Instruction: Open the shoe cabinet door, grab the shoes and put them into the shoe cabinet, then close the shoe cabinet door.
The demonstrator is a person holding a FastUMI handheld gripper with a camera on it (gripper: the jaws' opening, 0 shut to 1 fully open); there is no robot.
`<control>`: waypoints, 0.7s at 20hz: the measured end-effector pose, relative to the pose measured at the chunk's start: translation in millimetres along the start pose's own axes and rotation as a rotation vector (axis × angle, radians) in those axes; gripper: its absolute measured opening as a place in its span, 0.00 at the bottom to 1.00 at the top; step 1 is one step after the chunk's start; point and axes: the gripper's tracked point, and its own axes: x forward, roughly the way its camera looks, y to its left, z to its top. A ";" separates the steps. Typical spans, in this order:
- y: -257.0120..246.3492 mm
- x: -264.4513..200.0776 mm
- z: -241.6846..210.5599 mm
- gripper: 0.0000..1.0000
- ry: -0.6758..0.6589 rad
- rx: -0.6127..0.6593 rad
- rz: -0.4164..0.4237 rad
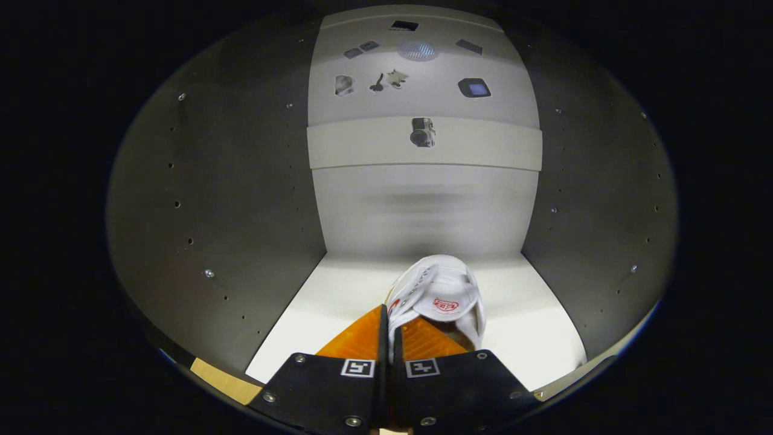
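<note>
shoe (444, 290): white, red logo on tongue | gripper (389, 326): orange ribbed fingers pinched on shoe's collar edge, black mounts with black-white square markers | shoe cabinet (241, 199): grey side walls around shoe, white floor under shoe, pale back panel beyond shoe

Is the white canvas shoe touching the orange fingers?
Touching. The gripper view shows the orange fingers pinching the white canvas shoe's side edge between them.

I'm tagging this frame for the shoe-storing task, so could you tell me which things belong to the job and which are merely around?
Part of the job:
- white shoe, its edge pinched between the fingers
- gripper, shut on the shoe
- cabinet shelf under the shoe
- cabinet side walls

Just there:
- small fittings on the back panel
</note>
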 end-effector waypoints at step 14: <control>5.3 -28.4 23.0 0.56 -0.060 0.039 0.002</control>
